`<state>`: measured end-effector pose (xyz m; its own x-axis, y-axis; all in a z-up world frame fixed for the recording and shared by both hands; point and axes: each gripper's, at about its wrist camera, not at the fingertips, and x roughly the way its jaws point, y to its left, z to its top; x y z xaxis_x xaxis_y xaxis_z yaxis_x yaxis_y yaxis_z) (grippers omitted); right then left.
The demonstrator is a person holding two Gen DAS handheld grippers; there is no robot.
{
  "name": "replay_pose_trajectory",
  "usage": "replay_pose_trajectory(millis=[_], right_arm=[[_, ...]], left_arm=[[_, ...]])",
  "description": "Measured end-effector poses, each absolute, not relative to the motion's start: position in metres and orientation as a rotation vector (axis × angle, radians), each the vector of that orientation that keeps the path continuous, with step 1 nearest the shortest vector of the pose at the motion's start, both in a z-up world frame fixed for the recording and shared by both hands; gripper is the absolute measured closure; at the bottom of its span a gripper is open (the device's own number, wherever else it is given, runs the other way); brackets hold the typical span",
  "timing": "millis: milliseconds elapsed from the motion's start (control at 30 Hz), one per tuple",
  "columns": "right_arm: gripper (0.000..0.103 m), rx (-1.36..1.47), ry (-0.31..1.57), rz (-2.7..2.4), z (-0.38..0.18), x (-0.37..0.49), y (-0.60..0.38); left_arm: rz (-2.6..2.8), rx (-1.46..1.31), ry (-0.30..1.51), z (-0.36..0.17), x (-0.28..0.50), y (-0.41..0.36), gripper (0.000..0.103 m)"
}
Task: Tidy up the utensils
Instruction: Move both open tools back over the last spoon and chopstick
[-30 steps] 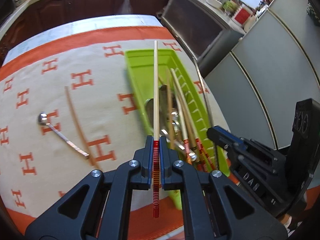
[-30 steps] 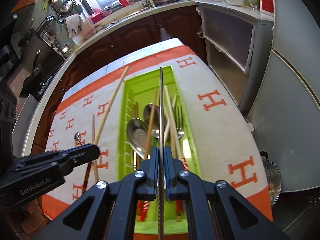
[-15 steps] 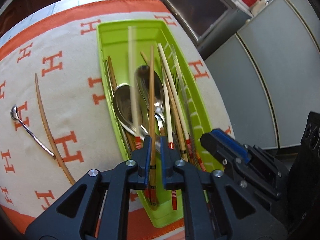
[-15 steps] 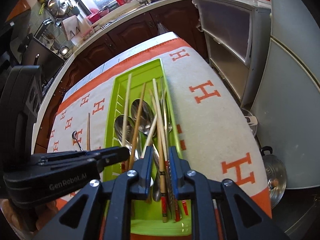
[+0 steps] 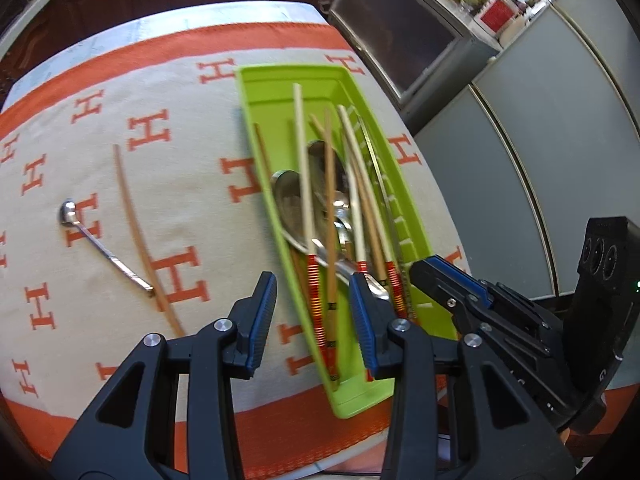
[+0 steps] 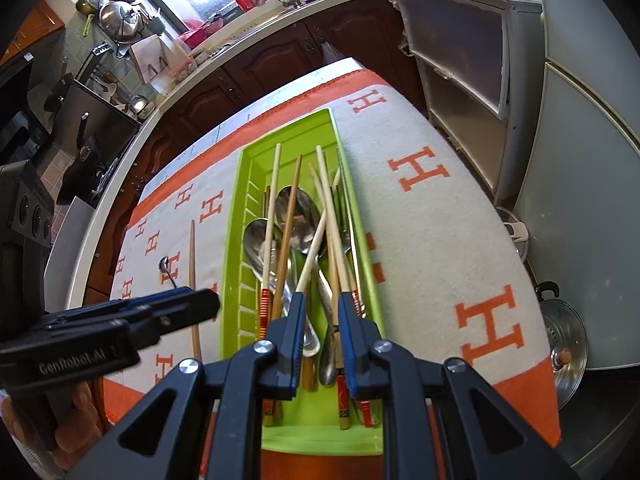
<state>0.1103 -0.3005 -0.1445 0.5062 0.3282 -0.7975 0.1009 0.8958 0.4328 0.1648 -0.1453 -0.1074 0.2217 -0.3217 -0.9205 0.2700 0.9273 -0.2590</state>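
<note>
Left gripper (image 5: 314,312) – jaws spread, nothing between them, poised over near end of green tray (image 5: 404,184). Right gripper (image 6: 320,330) – jaws spread, empty, above tray's near end.

Tray sits toward surface's right edge, filled with chopsticks (image 6: 294,220) and spoons (image 6: 298,216) lying lengthwise.

Still outside, toward left edge: brown chopstick (image 5: 138,236), small spoon (image 5: 102,250), touching at near ends.

Likely next: left gripper takes these. Pinch chopstick mid-length, lay it parallel to the others.

Tray's near contents hidden behind jaws; motion blur muddles handles.
</note>
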Motion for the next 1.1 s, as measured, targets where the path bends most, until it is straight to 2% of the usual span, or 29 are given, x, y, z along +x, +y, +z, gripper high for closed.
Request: replay_pose_trajectory(millis=[800, 1100], right_arm=[[0.087, 0.359, 1.049, 0.279, -0.119, 0.103, -0.228], [0.087, 0.251, 1.072, 0.358, -0.115, 0.119, -0.177]], left_arm=[[-0.262, -0.154, 1.145, -0.070, 0.150, -0.040, 0.069], [-0.190, -0.182, 1.122, -0.078, 0.153, -0.003, 0.069]])
